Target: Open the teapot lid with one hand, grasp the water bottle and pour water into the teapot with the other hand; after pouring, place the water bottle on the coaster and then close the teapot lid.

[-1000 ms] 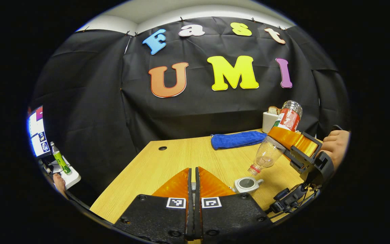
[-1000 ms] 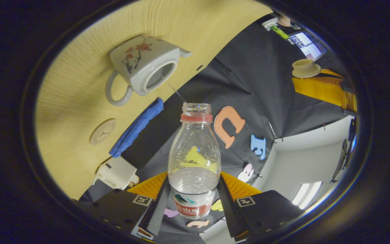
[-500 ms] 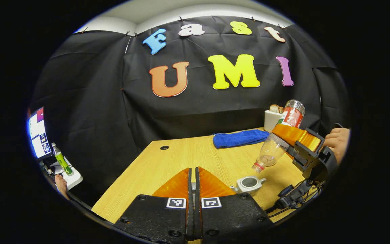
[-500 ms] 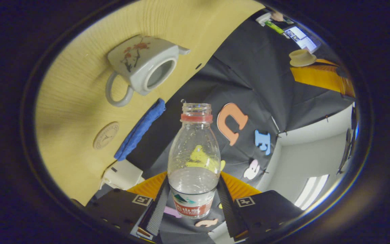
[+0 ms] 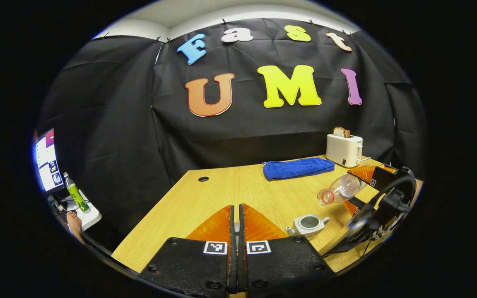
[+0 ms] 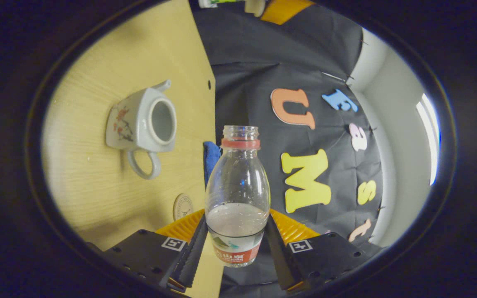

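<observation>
The right gripper (image 6: 235, 248) had its jaws clamped on the lower body of the uncapped water bottle (image 6: 237, 194), tipped sideways above the bench (image 5: 222, 194) near the open teapot (image 5: 308, 224), while the left gripper (image 5: 234, 223) jaws stood closed on the lid.

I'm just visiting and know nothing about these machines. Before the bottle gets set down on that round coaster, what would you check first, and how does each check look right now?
1. Bottle held firmly: ok, the right gripper has both fingers pressed on its lower part.
2. Pouring stopped: ok, no stream at the mouth, which is off to the side of the teapot.
3. Bottle upright: not ok, in the left gripper view it lies tilted.
4. Coaster free: cannot tell, the bottle hides part of it.
5. Lid ready for closing: cannot tell, the left gripper is shut, and what it holds is hidden.
</observation>
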Available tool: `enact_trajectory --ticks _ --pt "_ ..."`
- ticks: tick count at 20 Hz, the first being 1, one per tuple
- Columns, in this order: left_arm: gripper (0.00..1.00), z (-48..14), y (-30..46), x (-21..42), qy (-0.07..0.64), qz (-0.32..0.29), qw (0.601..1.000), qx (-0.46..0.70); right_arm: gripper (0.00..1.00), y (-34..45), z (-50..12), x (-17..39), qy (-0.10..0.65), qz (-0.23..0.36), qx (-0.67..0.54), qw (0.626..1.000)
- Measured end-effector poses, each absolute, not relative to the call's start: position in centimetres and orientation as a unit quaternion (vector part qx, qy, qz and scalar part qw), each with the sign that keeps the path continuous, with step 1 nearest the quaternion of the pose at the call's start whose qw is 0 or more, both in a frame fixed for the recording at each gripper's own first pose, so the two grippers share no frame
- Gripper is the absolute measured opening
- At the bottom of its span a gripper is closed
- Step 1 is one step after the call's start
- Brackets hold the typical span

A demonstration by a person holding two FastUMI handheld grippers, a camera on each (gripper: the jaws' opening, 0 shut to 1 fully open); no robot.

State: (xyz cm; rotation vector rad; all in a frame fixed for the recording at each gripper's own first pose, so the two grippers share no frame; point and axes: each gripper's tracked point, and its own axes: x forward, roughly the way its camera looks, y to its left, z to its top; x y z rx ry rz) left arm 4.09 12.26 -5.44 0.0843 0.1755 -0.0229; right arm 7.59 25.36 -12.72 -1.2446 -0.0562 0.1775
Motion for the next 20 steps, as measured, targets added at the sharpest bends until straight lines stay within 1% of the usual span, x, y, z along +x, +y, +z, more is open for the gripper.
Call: enact_trajectory --ticks 1,2,3,4,5,9,10,11,13,14,15,17,19,20 --pt "0.03 -5.4 12.1 4.1 0.088 -0.013 0.995 0.043 0.77 25.1 -12.9 7.7 -0.020 0.085 -0.561 0.824" --pt "0.03 -5.5 12.0 4.1 0.089 -0.013 0.995 0.044 0.75 25.0 -12.8 7.9 -0.014 0.085 -0.541 0.837" --pt "0.03 -5.6 11.9 4.2 0.089 -0.013 0.995 0.046 0.77 24.7 -12.8 8.1 -0.010 0.085 -0.519 0.851" --pt "0.03 -5.6 11.7 4.2 0.089 -0.014 0.995 0.049 0.75 24.5 -12.7 8.3 -0.005 0.086 -0.492 0.867" --pt "0.03 -5.6 11.6 4.3 0.088 -0.016 0.995 0.052 0.77 24.4 -12.5 8.7 -0.001 0.088 -0.462 0.883" --pt "0.03 -5.8 11.1 4.4 0.091 -0.020 0.994 0.057 0.77 23.0 -10.2 10.3 0.012 0.086 -0.320 0.943" --pt "0.03 -5.9 10.9 4.4 0.091 -0.022 0.994 0.056 0.74 22.6 -9.6 11.2 0.017 0.086 -0.280 0.956" --pt "0.03 -5.8 10.7 4.4 0.091 -0.024 0.994 0.056 0.75 22.6 -9.2 12.0 0.024 0.096 -0.239 0.966" --pt "0.03 -5.6 10.7 4.3 0.090 -0.025 0.994 0.056 0.74 23.1 -9.1 13.3 0.039 0.118 -0.167 0.978" --pt "0.03 -5.8 10.7 4.4 0.089 -0.025 0.994 0.058 0.77 22.8 -9.2 14.0 0.047 0.125 -0.130 0.982" --pt "0.03 -5.9 10.7 4.5 0.090 -0.024 0.994 0.061 0.77 22.7 -9.5 14.4 0.060 0.134 -0.090 0.985" --pt "0.03 -5.9 10.8 4.6 0.091 -0.019 0.993 0.066 0.77 22.0 -9.5 16.3 0.073 0.138 -0.017 0.988" --pt "0.03 -6.1 10.6 4.7 0.093 -0.018 0.993 0.066 0.74 21.9 -9.4 17.5 0.079 0.140 0.041 0.986" --pt "0.03 -6.2 10.7 4.7 0.094 -0.018 0.993 0.066 0.74 22.1 -9.6 18.1 0.083 0.141 0.062 0.985"
